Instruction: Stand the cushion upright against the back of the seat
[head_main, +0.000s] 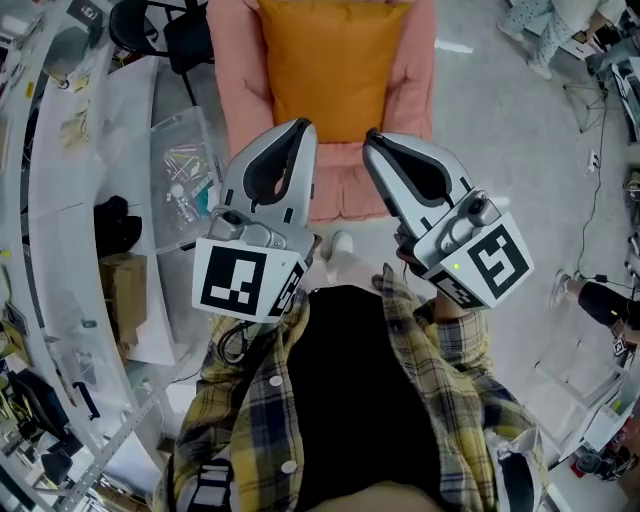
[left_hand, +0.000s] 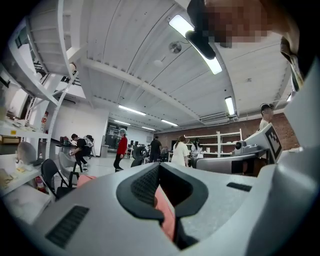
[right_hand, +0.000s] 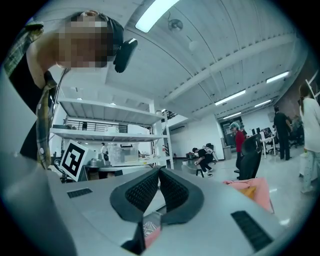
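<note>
The plump orange fabric cushion (head_main: 335, 65) sits in the middle of the padded pink fabric seat (head_main: 345, 185), with pink showing on both sides of it. From this steep downward look I cannot tell whether it leans upright on the seat's back or lies flat on its base. The left gripper (head_main: 303, 126) and the right gripper (head_main: 372, 136) hang side by side just short of the seat's near edge. Both point level at it, jaws clenched tip to tip on nothing, and neither touches the cushion. This fits hands coming in for a flat cushion as well as hands drawn off one already propped, so the step is unsettled. If the cushion does need lifting, the jaws must part and pinch soft, yielding stuffing. The seat stands on a pale grey glossy floor (head_main: 500, 120), with a clear plastic box of small parts (head_main: 185, 175) just left of it and a white curved workbench (head_main: 60, 200) further left. Beyond the seat are metal shelving (left_hand: 220, 142) and a brick wall (left_hand: 245, 135).
</note>
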